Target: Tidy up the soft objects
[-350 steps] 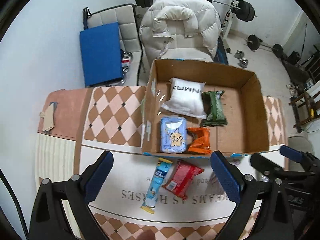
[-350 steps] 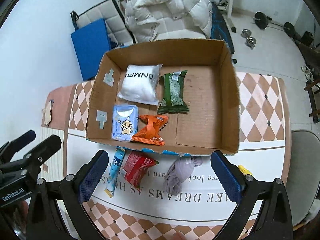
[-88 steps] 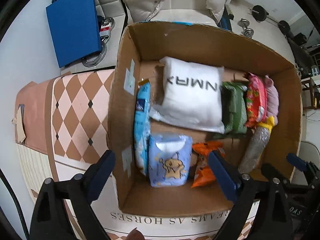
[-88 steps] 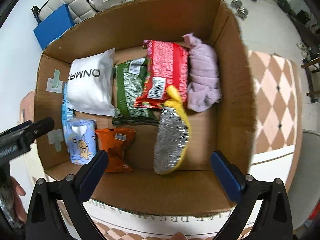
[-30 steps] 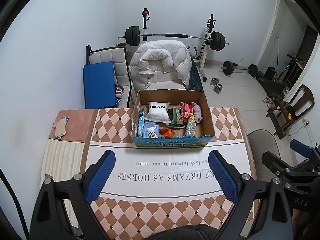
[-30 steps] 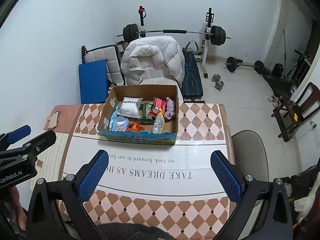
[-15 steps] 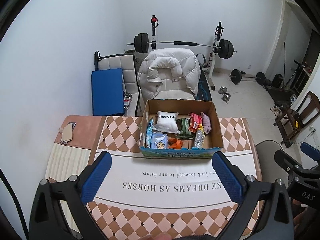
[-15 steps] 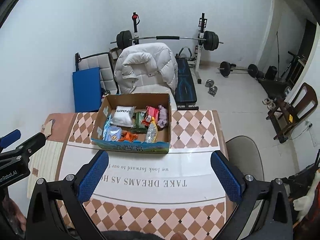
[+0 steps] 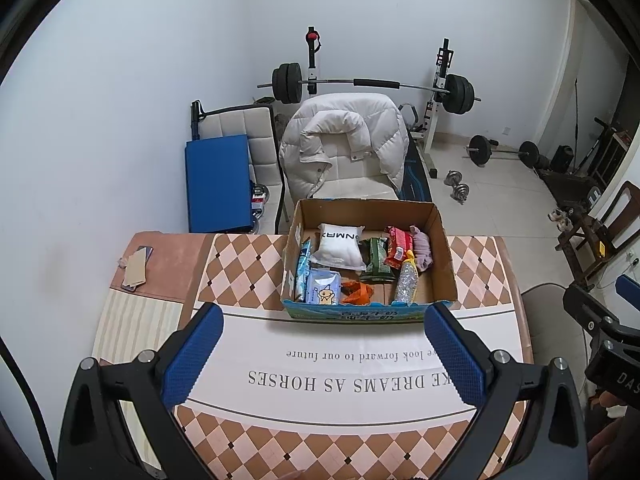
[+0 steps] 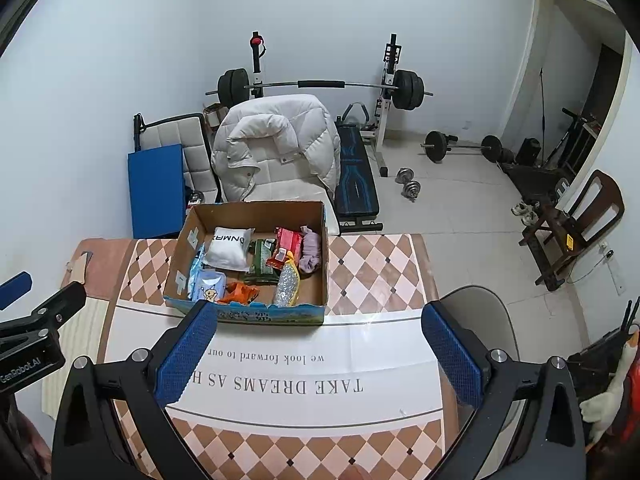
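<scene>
left tongs (image 9: 322, 354): nearest to the camera, spread wide with nothing between the blue pads; the jaws have just been opening to their widest. They hang above the printed white cloth (image 9: 332, 364) on the desk (image 9: 244, 268).
right tongs (image 10: 318, 354): also spread wide and empty, over the same cloth, a little to the right of the box.
cardboard box (image 9: 446, 264): stands in the middle of the desk, beyond both tongs and well apart from them. All the soft things that I can see lie inside it.
front row in the box: a pale blue tissue pack (image 9: 323, 290), an orange wrapper (image 9: 358, 292) and a silver scrubber with a yellow end (image 9: 406, 282). These look light and crushable; the film is probably slippery, so I would pinch across the flat middle, not at the sealed ends.
back row in the box: a white pillow pack (image 9: 339, 246), a green packet (image 9: 375, 258), a red packet (image 9: 399, 242) and a pink cloth (image 9: 422, 248), lying close together. The pillow pack looks puffy and will give under the pads. The cloth is limp; take it at the bulk of the bundle.
state of the task: it looks finished or nearly so, since no loose item shows on the cloth.
behind the desk: a white puffy jacket (image 9: 344, 148) on a chair.
</scene>
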Demonstrator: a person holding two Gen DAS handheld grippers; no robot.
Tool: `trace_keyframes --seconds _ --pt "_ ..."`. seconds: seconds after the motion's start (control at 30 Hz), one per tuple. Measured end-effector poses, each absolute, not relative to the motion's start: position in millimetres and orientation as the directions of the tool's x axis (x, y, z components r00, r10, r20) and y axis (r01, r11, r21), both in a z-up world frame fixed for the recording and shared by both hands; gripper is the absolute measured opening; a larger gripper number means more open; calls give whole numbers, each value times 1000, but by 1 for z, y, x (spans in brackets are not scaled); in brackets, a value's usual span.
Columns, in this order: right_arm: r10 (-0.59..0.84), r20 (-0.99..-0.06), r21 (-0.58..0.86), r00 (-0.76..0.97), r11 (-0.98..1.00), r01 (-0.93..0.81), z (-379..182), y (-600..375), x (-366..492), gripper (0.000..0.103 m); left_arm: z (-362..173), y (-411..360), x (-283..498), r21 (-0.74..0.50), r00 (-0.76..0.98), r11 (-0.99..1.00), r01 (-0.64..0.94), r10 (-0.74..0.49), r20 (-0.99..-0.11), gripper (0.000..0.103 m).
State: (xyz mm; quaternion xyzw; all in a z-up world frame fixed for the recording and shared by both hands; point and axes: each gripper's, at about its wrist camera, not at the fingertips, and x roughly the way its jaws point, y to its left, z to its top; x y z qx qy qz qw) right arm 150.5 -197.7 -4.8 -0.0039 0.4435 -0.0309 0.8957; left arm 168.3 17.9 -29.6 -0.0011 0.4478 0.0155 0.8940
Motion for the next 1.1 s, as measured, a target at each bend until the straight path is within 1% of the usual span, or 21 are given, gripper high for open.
trace_keyframes --seconds 1.1 --pt "-72 -781 -58 621 997 44 4 -189 150 103 -27 11 168 5 604 1000 -28 21 -797 103"
